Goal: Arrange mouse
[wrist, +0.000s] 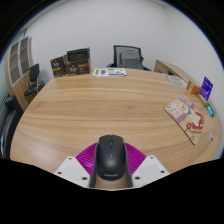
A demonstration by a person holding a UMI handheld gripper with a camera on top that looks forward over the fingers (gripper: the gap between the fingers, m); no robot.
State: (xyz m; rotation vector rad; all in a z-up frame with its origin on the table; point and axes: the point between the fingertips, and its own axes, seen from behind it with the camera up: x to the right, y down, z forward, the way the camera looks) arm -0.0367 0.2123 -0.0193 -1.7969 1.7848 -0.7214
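A black computer mouse [110, 158] sits between my gripper's two fingers, its front pointing away across the wooden table [90, 110]. The magenta pads [90, 157] press on both of its sides. My gripper [110, 165] is shut on the mouse and holds it low over the near part of the table. The rear of the mouse hides the space between the fingers.
A patterned board with small items [187, 113] lies at the table's right edge, with a blue box [207, 87] beyond it. Papers [110, 71] lie at the far edge. Office chairs [127, 56] and shelves [77, 63] stand behind the table.
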